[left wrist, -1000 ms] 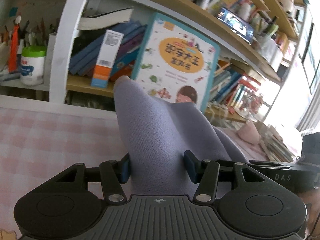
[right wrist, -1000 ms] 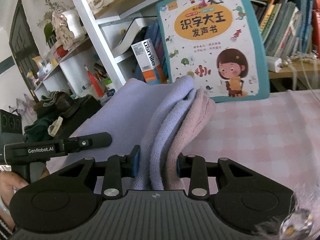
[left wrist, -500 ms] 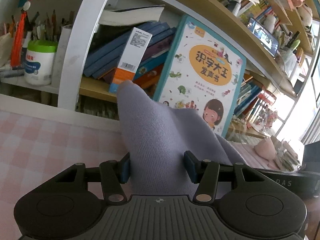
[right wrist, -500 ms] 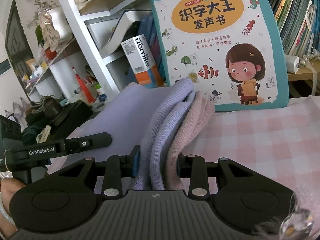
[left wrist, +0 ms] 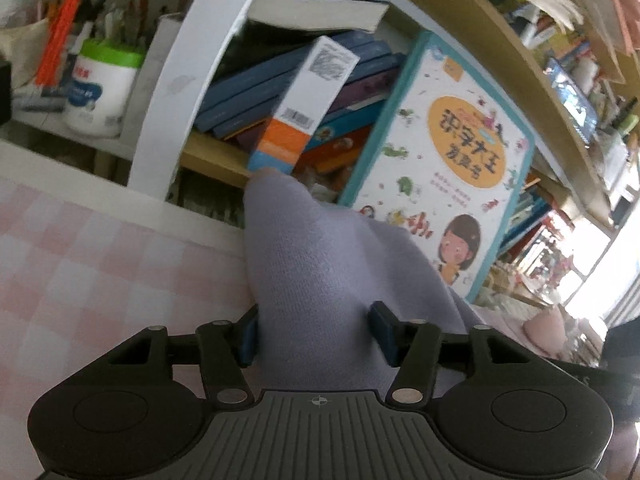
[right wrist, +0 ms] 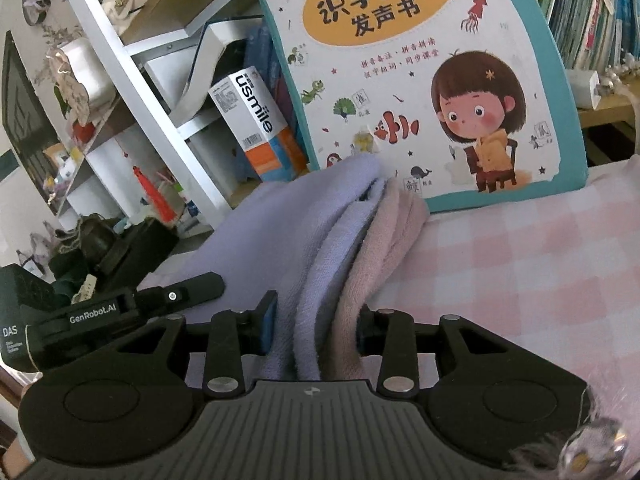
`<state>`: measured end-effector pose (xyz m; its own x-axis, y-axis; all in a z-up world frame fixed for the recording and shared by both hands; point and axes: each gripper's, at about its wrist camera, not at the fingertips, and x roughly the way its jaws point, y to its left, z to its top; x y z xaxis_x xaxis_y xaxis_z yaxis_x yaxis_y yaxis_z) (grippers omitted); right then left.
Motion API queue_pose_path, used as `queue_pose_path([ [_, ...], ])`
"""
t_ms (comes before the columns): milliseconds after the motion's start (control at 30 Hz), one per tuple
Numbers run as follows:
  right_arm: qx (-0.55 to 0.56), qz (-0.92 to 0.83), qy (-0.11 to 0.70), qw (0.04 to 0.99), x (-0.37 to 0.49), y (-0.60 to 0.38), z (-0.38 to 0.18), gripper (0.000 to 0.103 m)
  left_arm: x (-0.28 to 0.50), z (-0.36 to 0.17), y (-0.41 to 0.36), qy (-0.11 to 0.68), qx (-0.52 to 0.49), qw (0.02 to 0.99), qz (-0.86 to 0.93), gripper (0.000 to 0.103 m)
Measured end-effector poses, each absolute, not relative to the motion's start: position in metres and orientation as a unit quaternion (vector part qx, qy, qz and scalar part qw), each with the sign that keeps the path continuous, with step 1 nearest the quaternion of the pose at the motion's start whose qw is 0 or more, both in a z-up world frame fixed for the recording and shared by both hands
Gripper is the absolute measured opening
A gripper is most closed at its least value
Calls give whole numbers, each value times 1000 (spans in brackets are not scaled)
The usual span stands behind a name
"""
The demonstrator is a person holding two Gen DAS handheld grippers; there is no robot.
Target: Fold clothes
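1. The cloth (left wrist: pixel 320 280) is pinched by the left gripper (left wrist: pixel 316 336); a lavender fold is bunched between its fingers (left wrist: pixel 248 336), low in the centre of the left view.
2. In the right view the same cloth (right wrist: pixel 320 240) is clamped by the right gripper (right wrist: pixel 316 328), with lavender and pinkish layers stacked between the fingers (right wrist: pixel 268 324) at lower centre.
3. The cloth is held up off the tabletop (right wrist: pixel 520 280), stretched between the two grippers; the left gripper's body (right wrist: pixel 100 316) is seen at the lower left of the right view.
4. The step in hand is judged to be a fold in mid-carry, with two edges lifted together.
5. Next, a lowering onto the tabletop is probably called for, with the edges kept level so the layers are laid square before the fingers are let go.
6. The surface is covered in a pink-and-white check, seen at the left of the left view (left wrist: pixel 80 280).
7. Behind it a picture book (right wrist: pixel 420 80) is leaned against a crowded shelf (left wrist: pixel 208 156), with a white box (right wrist: pixel 256 120) beside it.
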<state>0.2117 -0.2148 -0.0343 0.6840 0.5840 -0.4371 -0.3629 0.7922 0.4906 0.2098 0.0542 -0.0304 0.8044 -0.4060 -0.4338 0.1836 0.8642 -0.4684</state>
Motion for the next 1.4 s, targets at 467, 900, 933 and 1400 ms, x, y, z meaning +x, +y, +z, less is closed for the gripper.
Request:
queue_pose_path([
  [467, 124, 202, 245, 940, 143, -230, -20, 67, 133, 5, 25, 200, -69, 972, -105, 87],
  [900, 56, 110, 235, 964, 53, -248, -24, 73, 72, 2, -9, 216, -20, 972, -88, 91],
  [933, 51, 111, 231, 965, 49, -247, -23, 74, 68, 2, -12, 215, -16, 973, -86, 92],
  [1400, -16, 108, 179, 978, 12, -223, -17, 93, 31, -8, -35, 208, 19, 976, -55, 95],
])
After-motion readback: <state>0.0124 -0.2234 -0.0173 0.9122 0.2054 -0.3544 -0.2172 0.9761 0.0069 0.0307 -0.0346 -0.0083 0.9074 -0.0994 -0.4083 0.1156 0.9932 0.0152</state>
